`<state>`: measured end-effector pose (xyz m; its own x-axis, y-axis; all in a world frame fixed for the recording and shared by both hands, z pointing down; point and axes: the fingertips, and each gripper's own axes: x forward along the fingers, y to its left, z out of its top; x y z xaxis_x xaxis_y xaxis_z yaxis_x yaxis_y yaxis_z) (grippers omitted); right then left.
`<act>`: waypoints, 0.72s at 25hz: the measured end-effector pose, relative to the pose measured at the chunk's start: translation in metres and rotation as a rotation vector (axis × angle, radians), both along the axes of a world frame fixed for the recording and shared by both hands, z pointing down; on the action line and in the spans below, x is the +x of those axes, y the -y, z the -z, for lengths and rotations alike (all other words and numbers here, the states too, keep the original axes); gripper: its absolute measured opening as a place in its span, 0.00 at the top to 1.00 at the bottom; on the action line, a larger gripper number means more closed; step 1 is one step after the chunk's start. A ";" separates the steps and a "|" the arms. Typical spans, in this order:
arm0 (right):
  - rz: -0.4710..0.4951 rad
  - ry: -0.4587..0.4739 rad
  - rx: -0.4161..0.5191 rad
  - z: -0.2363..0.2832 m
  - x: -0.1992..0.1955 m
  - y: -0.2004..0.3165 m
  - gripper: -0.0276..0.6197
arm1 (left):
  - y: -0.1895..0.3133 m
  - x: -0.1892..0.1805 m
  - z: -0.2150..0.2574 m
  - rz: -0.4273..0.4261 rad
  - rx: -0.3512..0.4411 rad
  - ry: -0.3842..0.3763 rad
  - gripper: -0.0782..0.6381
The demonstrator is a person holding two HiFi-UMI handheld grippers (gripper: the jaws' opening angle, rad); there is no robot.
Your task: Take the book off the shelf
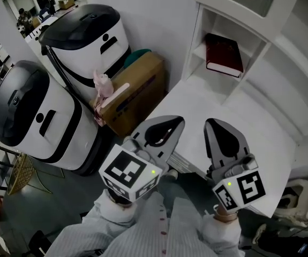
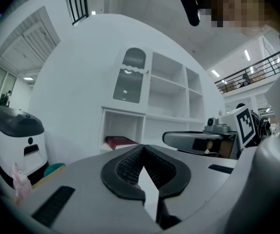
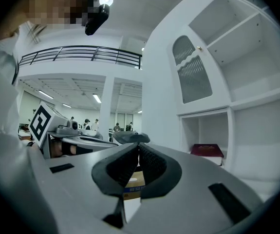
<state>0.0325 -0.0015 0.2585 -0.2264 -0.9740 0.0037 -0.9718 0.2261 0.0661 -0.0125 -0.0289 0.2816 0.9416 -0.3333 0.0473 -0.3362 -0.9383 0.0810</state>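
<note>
A dark red book lies flat in the lowest left compartment of the white shelf unit. The left gripper view shows the book small and far off, and so does the right gripper view, where the book lies at the right. My left gripper and right gripper hover side by side over the white table, well short of the shelf. Both are shut with nothing between the jaws, and the tips meet in each gripper view.
Two large white machines with dark lids stand to the left of the table. A cardboard box leans between them and the table's left edge. The shelf's other compartments hold nothing.
</note>
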 end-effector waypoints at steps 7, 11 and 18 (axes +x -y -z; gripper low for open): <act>-0.008 0.024 0.017 0.011 0.052 0.038 0.94 | 0.039 0.051 0.011 -0.005 0.016 0.013 0.88; -0.004 0.027 0.023 0.017 0.081 0.058 0.94 | 0.060 0.078 0.017 -0.001 0.023 0.021 0.88; -0.014 0.036 0.035 0.018 0.123 0.085 0.94 | 0.088 0.118 0.011 -0.009 0.014 0.041 0.88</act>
